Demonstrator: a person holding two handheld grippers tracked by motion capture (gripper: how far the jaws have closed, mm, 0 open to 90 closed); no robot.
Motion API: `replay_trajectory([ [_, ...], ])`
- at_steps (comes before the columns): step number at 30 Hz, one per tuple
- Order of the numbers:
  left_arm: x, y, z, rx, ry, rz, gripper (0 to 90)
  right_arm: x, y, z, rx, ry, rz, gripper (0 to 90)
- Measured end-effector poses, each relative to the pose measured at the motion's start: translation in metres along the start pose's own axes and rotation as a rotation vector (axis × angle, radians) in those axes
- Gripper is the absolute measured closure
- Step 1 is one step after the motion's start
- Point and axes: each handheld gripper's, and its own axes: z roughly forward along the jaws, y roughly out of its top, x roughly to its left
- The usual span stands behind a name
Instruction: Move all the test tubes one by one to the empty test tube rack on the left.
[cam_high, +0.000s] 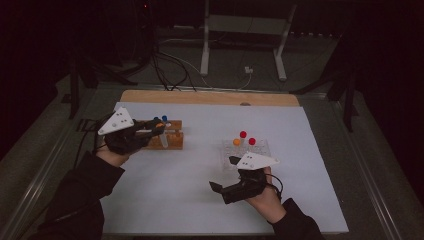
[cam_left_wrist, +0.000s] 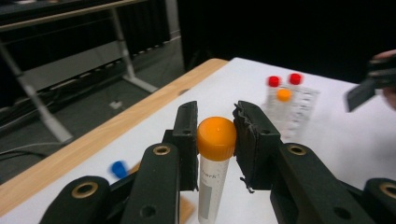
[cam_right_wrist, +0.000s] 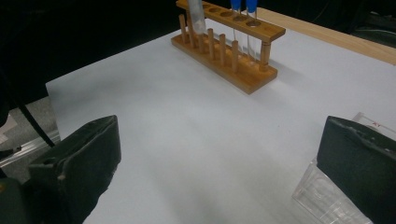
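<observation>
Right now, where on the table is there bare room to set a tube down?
Bare white sheet lies between the wooden rack and the clear rack, and along the near edge. Crowded: the left gripper holding an orange-capped tube at the wooden rack.

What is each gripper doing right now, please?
Left gripper: shut on the orange-capped tube.
Right gripper: open, holding nothing.

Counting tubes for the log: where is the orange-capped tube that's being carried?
Clamped by its cap in the left gripper, the orange-capped tube sits over the wooden rack, table's left.
</observation>
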Motion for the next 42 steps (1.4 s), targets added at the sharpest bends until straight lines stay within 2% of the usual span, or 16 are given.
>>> replay_trajectory([
  [8,0.028,-0.002,-0.006,-0.005,0.100,-0.028,72.0,-0.001,-0.001,0.000,0.003,-0.002,-0.002,0.0],
  [20,0.062,-0.010,0.005,-0.025,0.207,-0.089,71.9,-0.001,-0.001,0.001,0.007,0.002,0.002,0.0],
  [28,0.075,-0.024,0.022,-0.003,0.230,-0.134,71.9,-0.003,-0.002,0.000,0.010,0.000,0.004,0.0],
  [32,0.076,-0.033,0.030,0.011,0.232,-0.139,71.9,-0.003,-0.002,0.000,0.010,0.002,0.001,0.0],
  [42,0.076,-0.056,0.048,0.086,0.237,-0.149,71.9,-0.005,-0.003,0.000,0.012,-0.001,0.006,0.0],
])
